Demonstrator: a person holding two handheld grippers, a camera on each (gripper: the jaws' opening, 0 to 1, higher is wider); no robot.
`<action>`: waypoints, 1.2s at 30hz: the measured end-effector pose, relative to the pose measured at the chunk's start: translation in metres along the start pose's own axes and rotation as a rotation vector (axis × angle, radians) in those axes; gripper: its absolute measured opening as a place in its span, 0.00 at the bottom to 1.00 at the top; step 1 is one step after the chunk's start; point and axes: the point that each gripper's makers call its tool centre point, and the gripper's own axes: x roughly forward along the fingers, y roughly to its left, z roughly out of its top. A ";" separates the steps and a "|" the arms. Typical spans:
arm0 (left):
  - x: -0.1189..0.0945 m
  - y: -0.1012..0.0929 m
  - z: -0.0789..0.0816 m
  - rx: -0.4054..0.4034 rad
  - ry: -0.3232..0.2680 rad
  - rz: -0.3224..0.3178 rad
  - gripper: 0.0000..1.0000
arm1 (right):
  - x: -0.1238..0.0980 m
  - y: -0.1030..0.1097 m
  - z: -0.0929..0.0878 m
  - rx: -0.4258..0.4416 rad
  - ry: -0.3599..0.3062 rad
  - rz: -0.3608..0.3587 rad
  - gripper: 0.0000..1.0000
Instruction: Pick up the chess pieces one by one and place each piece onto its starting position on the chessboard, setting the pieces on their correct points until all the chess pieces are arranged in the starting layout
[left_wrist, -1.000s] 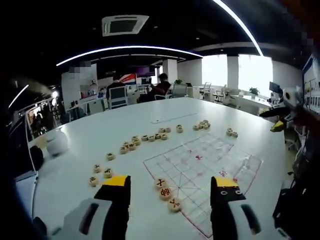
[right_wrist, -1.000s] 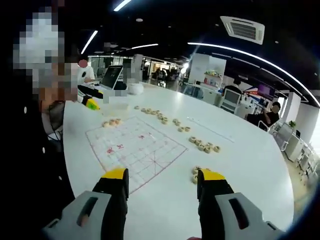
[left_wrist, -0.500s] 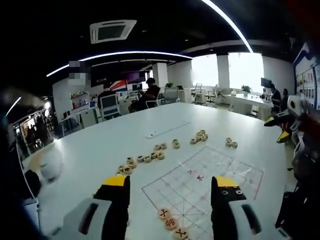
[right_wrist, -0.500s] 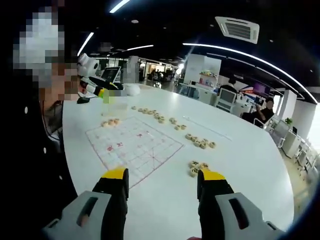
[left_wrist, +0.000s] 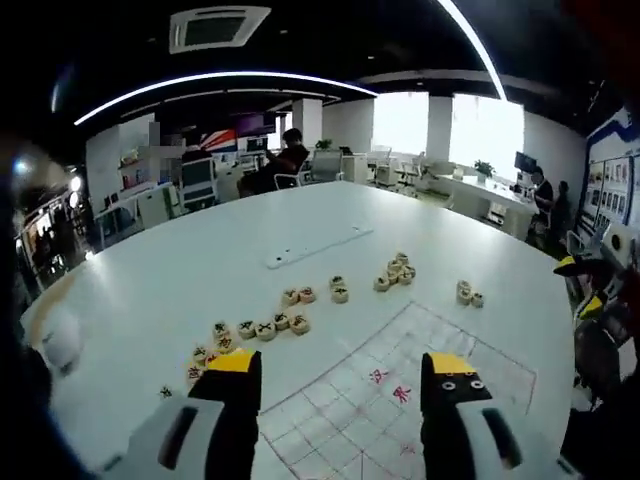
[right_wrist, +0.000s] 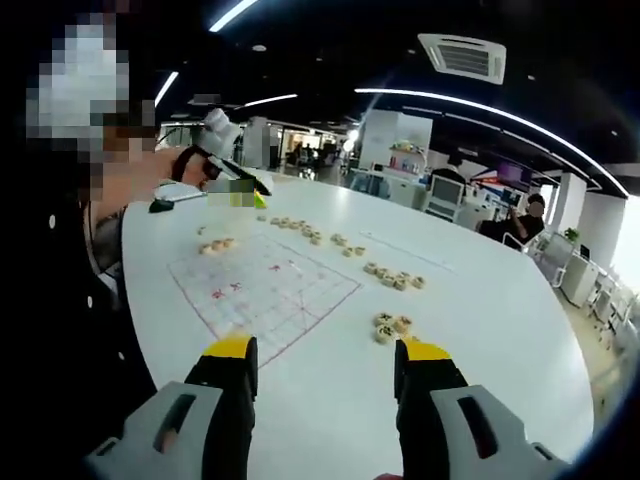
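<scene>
Lifted since a second ago, the left tool hangs with jaws apart and empty over the chessboard, beyond whose far edge lie loose chess pieces on the counter: small, hard, light discs, probably best pinched across their rims; the right tool is likewise apart.

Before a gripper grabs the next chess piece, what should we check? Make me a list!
1. Left gripper open with nothing in it: ok.
2. Right gripper open with nothing in it: ok.
3. Loose chess pieces within sight near the right gripper: ok.
4. Chessboard flat on the white table: ok.
5. Three pieces sit on the board's far edge: ok.
6. Characters on the pieces readable: cannot tell.
</scene>
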 end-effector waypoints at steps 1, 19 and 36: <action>0.008 -0.001 0.001 0.000 0.006 0.001 0.64 | -0.001 -0.001 -0.001 0.002 -0.002 -0.002 0.56; 0.101 0.028 -0.013 -0.144 0.109 0.135 0.48 | -0.010 -0.013 -0.017 0.043 -0.024 -0.027 0.56; 0.126 0.034 -0.027 -0.128 0.141 0.194 0.34 | -0.021 -0.019 -0.025 0.070 -0.032 -0.056 0.55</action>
